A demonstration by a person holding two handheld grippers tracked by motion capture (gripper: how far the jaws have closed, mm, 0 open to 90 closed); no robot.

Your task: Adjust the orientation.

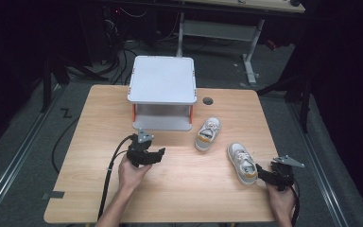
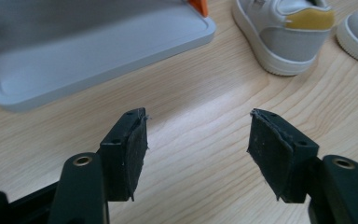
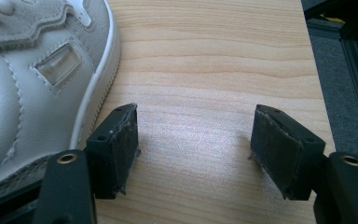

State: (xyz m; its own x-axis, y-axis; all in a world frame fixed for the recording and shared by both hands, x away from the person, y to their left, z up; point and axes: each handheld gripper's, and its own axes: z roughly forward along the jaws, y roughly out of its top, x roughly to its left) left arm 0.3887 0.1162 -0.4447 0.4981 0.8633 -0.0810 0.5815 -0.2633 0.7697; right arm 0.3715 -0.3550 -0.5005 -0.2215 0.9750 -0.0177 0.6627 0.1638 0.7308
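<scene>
Right now the rack (image 1: 162,79) holds nothing — both shoes (image 1: 208,134) (image 1: 242,163) outside.

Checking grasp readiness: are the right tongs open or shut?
Open. The right tongs have black jaws spread wide over bare wood, beside the white-and-grey sneaker, gripping nothing.

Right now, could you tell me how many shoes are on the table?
2: one shoe lies beside the small shelf, and the other shoe sits near the right gripper. None looks hidden.
</scene>
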